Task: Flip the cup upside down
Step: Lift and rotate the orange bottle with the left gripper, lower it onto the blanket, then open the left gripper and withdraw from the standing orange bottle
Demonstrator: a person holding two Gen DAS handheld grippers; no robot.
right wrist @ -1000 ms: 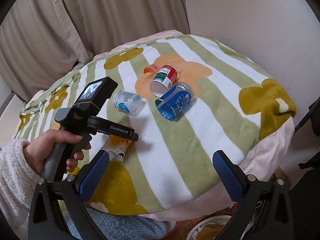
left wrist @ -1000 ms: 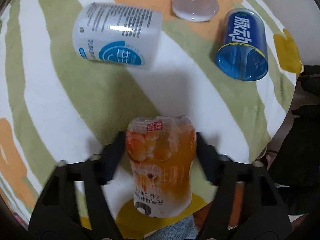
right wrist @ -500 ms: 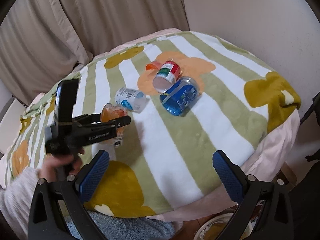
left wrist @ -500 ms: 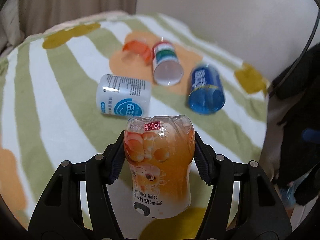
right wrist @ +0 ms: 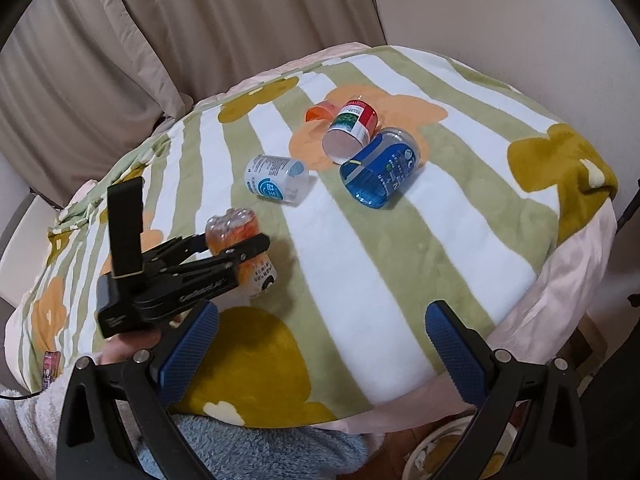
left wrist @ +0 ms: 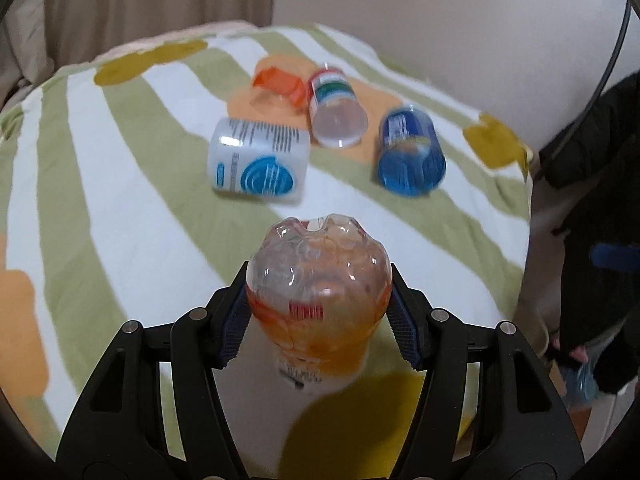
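The orange cup (left wrist: 319, 300), clamped base-up in the left gripper (left wrist: 319, 322) over the striped blanket (right wrist: 360, 264), seems mid-flip and next needs lowering; the right gripper (right wrist: 320, 354) is wide open, empty.

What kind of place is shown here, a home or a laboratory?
Probably a home living room: a table under a soft flower-print blanket, beige curtains behind it, and cut drink-bottle cups lying about.

Four cut bottle cups lie on the blanket (right wrist: 400, 248). The labelled cup (right wrist: 277, 179) lies left of the tipped cup (right wrist: 380, 172). The held cup (right wrist: 240, 248) stands nearest, in the left gripper (right wrist: 236, 252).
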